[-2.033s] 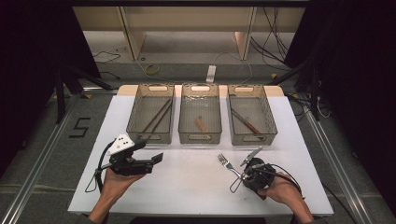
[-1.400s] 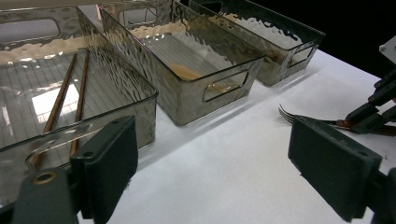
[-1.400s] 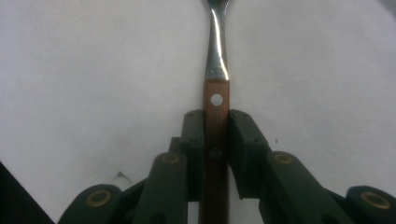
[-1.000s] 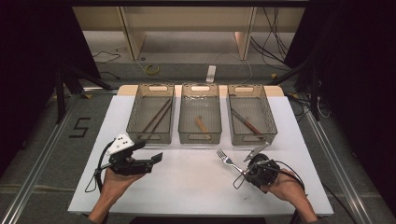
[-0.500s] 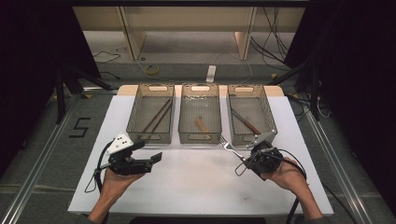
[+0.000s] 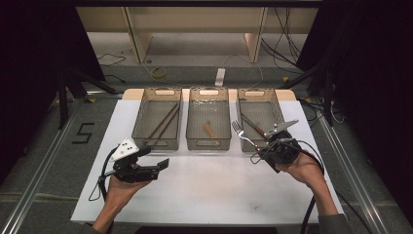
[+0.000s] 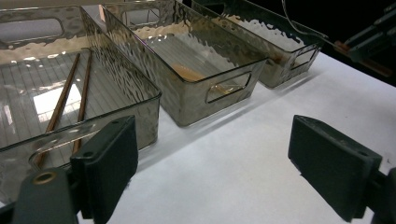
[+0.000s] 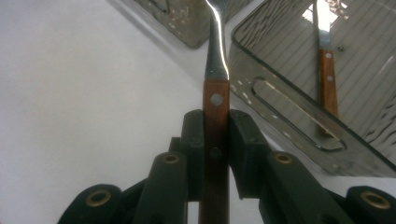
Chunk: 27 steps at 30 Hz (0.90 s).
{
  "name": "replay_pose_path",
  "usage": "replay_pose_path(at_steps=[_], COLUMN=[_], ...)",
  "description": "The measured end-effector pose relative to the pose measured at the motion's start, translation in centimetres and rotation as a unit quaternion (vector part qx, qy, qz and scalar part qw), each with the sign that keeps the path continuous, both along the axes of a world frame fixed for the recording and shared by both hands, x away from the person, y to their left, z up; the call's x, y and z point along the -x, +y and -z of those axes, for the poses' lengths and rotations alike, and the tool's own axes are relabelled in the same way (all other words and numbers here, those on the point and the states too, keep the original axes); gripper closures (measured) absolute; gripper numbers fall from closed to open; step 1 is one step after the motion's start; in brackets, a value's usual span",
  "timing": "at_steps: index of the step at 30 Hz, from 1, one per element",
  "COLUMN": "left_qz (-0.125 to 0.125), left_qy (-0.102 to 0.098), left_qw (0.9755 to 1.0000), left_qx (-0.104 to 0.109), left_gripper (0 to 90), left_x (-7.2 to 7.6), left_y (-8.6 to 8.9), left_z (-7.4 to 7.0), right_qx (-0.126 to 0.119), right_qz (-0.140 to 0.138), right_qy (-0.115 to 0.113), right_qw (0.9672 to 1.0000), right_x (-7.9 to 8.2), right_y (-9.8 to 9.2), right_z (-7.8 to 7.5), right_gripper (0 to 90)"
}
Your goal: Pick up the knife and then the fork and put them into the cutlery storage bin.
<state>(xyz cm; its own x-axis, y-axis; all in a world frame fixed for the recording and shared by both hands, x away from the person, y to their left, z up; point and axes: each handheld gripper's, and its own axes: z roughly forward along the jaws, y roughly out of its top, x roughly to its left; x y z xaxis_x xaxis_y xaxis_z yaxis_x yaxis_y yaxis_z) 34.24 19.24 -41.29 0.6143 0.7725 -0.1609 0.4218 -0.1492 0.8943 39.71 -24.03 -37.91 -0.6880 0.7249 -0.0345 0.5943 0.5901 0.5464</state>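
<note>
gripping a wooden-handled fork by its handle, the right gripper is holding it above the bench, tines pointing up-left at the right tray's near rim. the left gripper is resting, jaws apart. floor marking "5".
</note>
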Motion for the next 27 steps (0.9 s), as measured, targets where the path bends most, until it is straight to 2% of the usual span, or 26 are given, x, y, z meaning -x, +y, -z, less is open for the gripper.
replay_pose_path(at_steps=[4,9,12,21,27], left_qz=[-0.003,-0.001,-0.003,-0.003,-0.003], left_qy=[0.0,0.0,-0.002,-0.001,-0.002], left_qw=[1.0,1.0,1.0,1.0,1.0], left_qx=[0.006,0.002,0.006,0.004,0.006], left_gripper=[15.5,15.5,15.5,15.6,15.5], left_x=[0.0,0.1,0.1,0.0,0.0], left_y=[0.1,0.1,0.2,0.2,0.1], left_z=[0.0,0.0,0.0,0.0,0.0], right_qx=[-0.004,-0.009,-0.015,-0.025,-0.02], right_qz=[0.008,0.018,0.023,0.039,0.052], right_qy=[-0.001,-0.006,-0.012,-0.017,-0.017], right_qw=[1.0,0.9998,0.9996,0.9988,0.9983], right_x=[-0.6,-1.3,-1.8,-4.4,-6.2], right_y=[-0.3,-0.7,-0.8,-1.0,-1.0], right_z=[-0.2,-0.7,-1.2,-2.6,-3.1], right_gripper=[77.3,77.3,77.3,77.3,77.3])
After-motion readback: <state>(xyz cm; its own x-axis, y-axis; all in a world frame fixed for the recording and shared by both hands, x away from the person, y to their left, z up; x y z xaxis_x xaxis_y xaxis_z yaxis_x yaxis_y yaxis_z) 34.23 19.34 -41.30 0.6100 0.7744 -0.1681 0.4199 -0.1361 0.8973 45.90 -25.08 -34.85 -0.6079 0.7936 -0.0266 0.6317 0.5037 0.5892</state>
